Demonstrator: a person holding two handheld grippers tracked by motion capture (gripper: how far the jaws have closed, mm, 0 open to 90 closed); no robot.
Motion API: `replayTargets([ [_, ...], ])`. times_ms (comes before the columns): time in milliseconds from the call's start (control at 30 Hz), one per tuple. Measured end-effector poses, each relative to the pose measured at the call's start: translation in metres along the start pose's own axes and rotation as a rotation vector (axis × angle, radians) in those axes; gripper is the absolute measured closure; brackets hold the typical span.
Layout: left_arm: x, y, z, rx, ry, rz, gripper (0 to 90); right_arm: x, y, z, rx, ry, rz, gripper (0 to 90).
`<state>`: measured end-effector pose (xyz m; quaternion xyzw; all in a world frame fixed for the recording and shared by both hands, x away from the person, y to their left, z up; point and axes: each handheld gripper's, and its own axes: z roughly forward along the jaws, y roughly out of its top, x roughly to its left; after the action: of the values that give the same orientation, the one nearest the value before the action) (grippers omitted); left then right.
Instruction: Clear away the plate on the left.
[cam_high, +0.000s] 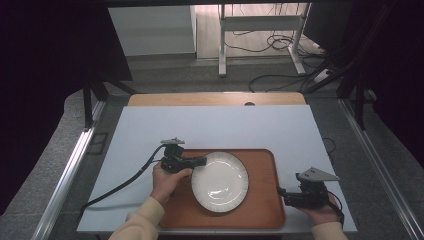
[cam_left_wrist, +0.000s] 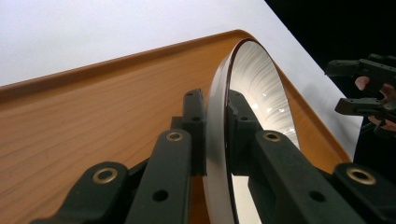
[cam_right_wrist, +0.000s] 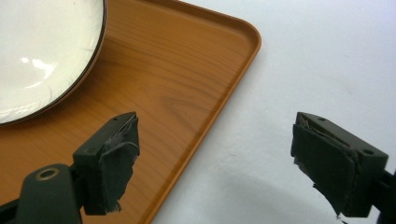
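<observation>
High view: a white plate (cam_high: 220, 181) with a ribbed rim lies on a brown wooden tray (cam_high: 260, 207), slightly right of the frame's lower centre. The tray rests on a pale sheet covering the table (cam_high: 215, 125). The left gripper (cam_high: 199, 161) reaches from the left onto the plate's upper-left rim, carried by the person's left hand (cam_high: 167, 180). The right gripper (cam_high: 281, 192) sits at the lower right, at the tray's right edge, in the right hand (cam_high: 320, 210).

Left gripper view: the jaws are clamped on the plate's rim (cam_left_wrist: 217, 140), one jaw beneath it and one over the inner face, both pressing on it. The plate appears edge-on through the middle of the frame, with the tray (cam_left_wrist: 93, 116) at left behind it. The right gripper (cam_left_wrist: 357, 86) is at the far right.

Right gripper view: the jaws stand wide apart with nothing between them. One pad (cam_right_wrist: 114, 154) hangs over the tray (cam_right_wrist: 177, 70), the other over the pale sheet at right. The plate (cam_right_wrist: 42, 51) occupies the upper left corner, apart from both pads.
</observation>
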<state>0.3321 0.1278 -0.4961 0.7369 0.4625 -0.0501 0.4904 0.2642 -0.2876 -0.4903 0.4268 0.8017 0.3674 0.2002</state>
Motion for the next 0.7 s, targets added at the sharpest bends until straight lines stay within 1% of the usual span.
replayTargets([
  [100, 0.003, 0.001, 0.003, 0.009, 0.011, -0.002, 81.6, 0.000, 0.000, 0.000, 0.001, 0.001, 0.002, 15.9],
  [167, 0.006, 0.000, 0.006, 0.018, 0.030, 0.002, 82.5, 0.000, 0.000, 0.000, 0.002, 0.002, 0.002, 15.9],
  [200, 0.009, 0.000, 0.009, 0.027, 0.047, -0.002, 83.3, 0.000, 0.000, 0.000, 0.002, 0.004, 0.001, 15.9],
  [267, 0.010, 0.000, 0.010, 0.032, 0.052, -0.002, 83.7, 0.000, 0.000, 0.000, 0.002, 0.004, 0.001, 15.9],
  [333, 0.013, -0.001, 0.013, 0.043, 0.067, -0.004, 83.9, 0.000, 0.000, 0.000, 0.003, 0.004, -0.001, 15.9],
  [400, 0.016, -0.001, 0.017, 0.061, 0.082, 0.005, 84.2, 0.000, 0.000, 0.000, 0.003, 0.005, -0.002, 15.9],
  [467, 0.019, -0.002, 0.019, 0.067, 0.085, 0.002, 84.1, 0.000, 0.000, 0.000, 0.004, 0.006, -0.002, 15.9],
  [567, 0.021, -0.002, 0.022, 0.067, 0.088, 0.014, 83.4, 0.000, 0.000, 0.001, 0.006, 0.008, -0.002, 15.9],
  [600, 0.023, -0.003, 0.024, 0.086, 0.095, 0.028, 82.2, 0.000, 0.000, 0.001, 0.008, 0.008, -0.004, 15.9],
  [633, 0.023, -0.003, 0.024, 0.086, 0.095, 0.028, 81.6, 0.000, 0.000, 0.001, 0.008, 0.010, -0.004, 15.9],
  [667, 0.024, -0.004, 0.025, 0.107, 0.102, 0.044, 80.9, 0.000, -0.001, 0.001, 0.006, 0.011, -0.004, 15.9],
  [700, 0.025, -0.005, 0.026, 0.117, 0.107, 0.051, 80.5, 0.000, 0.000, 0.001, 0.006, 0.012, -0.004, 15.9],
])
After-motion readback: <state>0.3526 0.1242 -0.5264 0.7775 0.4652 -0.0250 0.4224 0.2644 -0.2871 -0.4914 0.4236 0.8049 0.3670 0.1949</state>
